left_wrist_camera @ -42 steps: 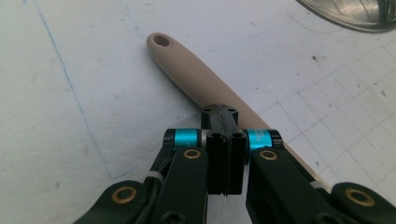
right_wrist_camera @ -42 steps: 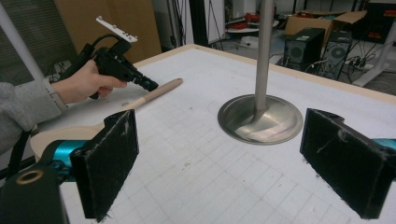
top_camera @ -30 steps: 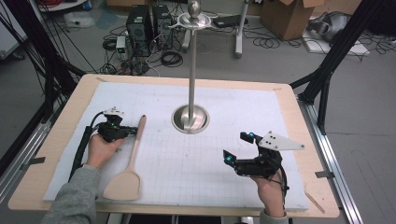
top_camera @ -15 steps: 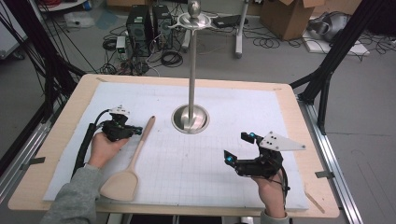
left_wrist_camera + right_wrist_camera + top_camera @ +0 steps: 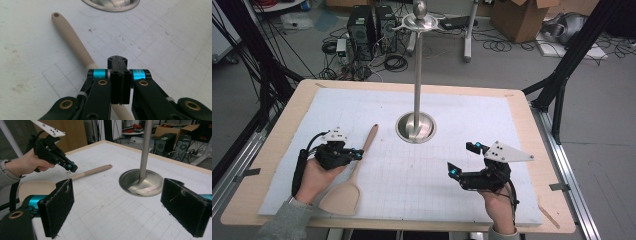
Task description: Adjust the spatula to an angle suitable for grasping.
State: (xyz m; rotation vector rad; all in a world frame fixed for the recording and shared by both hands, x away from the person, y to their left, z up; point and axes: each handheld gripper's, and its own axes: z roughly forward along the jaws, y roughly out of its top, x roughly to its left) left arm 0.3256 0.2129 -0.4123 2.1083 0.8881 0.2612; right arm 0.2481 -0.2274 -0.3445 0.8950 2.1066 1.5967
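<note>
In the high view the left hand-held gripper (image 5: 357,155) sits at about eight o'clock from the steel stand base (image 5: 415,127), with its jaws pressed together. They close on the handle of the wooden spatula (image 5: 353,172), about halfway along its length. The spatula lies on the white gridded surface (image 5: 422,175); its holed handle end points toward one o'clock, just short of the stand base, and its broad blade lies toward seven o'clock, beside the person's left hand (image 5: 314,175). In the left gripper view the handle (image 5: 72,40) runs from eleven o'clock down under the shut jaw tips. From the base a steel pole (image 5: 417,75) rises upright at the middle of the surface. The right hand-held gripper (image 5: 464,159) lies at about four o'clock from the base, well apart from the spatula, its jaws spread wide with nothing between them. In the right gripper view its two black pads (image 5: 58,205) frame the bare surface and the stand base.
</note>
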